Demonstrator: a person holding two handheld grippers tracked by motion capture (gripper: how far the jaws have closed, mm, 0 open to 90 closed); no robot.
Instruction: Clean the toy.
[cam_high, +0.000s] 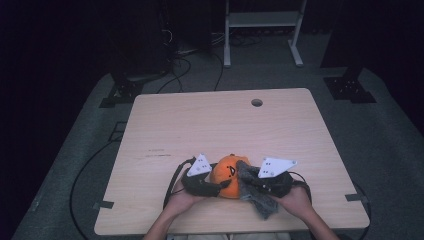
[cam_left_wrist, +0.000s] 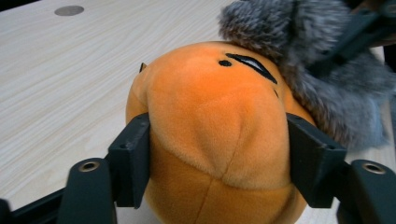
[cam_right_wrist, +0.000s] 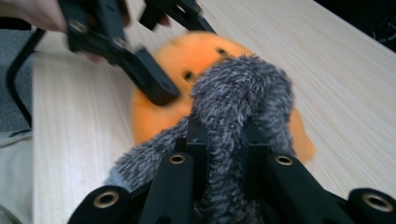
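An orange plush toy with a small black face lies near the front edge of the wooden table. My left gripper comes at it from the left. In the left gripper view the two black jaws press into the plush toy's sides. A grey furry piece drapes over the toy's right side and down toward the table edge. My right gripper is shut on this grey fur, which bunches between its jaws. The left gripper also shows in the right gripper view, against the toy.
A round cable hole sits near the table's far edge. Cables trail from both grippers off the front. Dark floor, stands and a white frame surround the table. Bare tabletop stretches behind and to both sides of the toy.
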